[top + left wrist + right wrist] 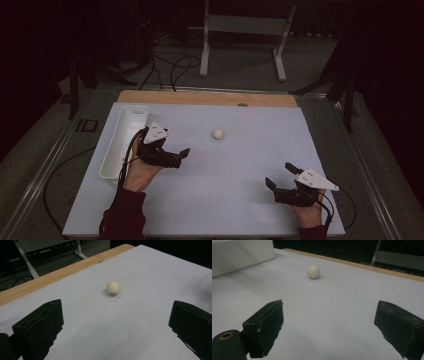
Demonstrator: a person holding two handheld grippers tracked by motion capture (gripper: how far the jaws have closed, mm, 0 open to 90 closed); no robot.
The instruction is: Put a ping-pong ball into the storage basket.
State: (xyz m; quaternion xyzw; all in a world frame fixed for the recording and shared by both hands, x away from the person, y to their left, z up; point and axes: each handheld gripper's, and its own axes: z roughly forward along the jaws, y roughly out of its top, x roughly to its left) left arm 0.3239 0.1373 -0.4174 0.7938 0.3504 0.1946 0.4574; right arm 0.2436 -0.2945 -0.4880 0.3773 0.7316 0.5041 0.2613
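A small cream-white ball [218, 134] lies on the pale sheet-covered table [240, 200], at two o'clock from the left gripper [184, 154], whose jaws gape empty. The right gripper [280, 175], well apart at five o'clock from the ball, is likewise released.

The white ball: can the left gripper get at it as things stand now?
Probably yes. The left gripper is open and faces the ball, with bare table between them; the white tray lies off to its other side.
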